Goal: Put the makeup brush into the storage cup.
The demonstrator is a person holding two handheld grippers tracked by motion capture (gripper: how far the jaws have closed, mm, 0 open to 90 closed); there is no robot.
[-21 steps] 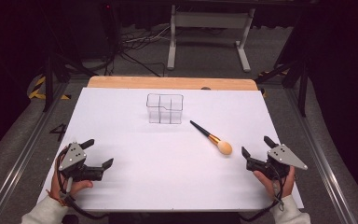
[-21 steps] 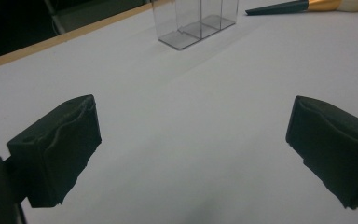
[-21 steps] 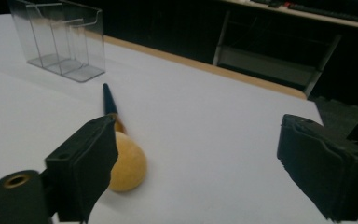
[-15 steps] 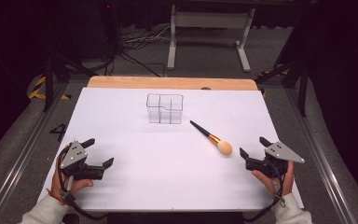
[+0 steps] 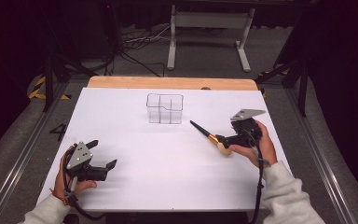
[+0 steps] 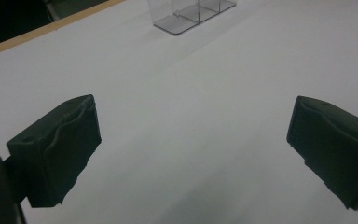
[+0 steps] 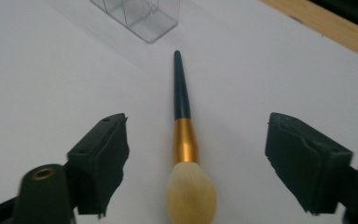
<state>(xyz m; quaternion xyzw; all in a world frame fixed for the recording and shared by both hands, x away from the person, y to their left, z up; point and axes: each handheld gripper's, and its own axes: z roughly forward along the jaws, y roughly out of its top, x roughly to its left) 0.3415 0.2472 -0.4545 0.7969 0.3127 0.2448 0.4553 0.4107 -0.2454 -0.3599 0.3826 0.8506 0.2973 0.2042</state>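
**Right gripper at the makeup brush, jaws wide and apart from it**

On the white table (image 5: 135, 186), near its right side, a makeup brush (image 5: 208, 136) lying flat: black tapered handle, gold ferrule, pale round bristle head. Handle tip pointing toward the clear plastic organizer (image 5: 164, 108) at the middle back of the table, close to it but not touching. Bristle head turned toward the person's side.

Right gripper (image 5: 224, 139) held low at the bristle end of the brush, in the person's right hand (image 5: 256, 145), with the grey three-cornered plate (image 5: 247, 113) on top. Seen along the right gripper view: brush (image 7: 183, 116) between the two black jaws, roughly centred, bristle head nearest to the camera. Jaws standing wide open, clear white table on both sides of the brush, no pad pressing on it. Brush not held, resting on the table.

Left gripper (image 5: 103, 154) near the left front corner of the table, well apart from the brush and from the organizer, held in the left hand (image 5: 70, 184). Jaws also open and with nothing between them; in the left gripper view, bare white surface between the two pads and the organizer (image 6: 191, 14) far ahead at the top edge.

Beyond the white sheet, a strip of wooden table edge (image 5: 168, 82) along the back.
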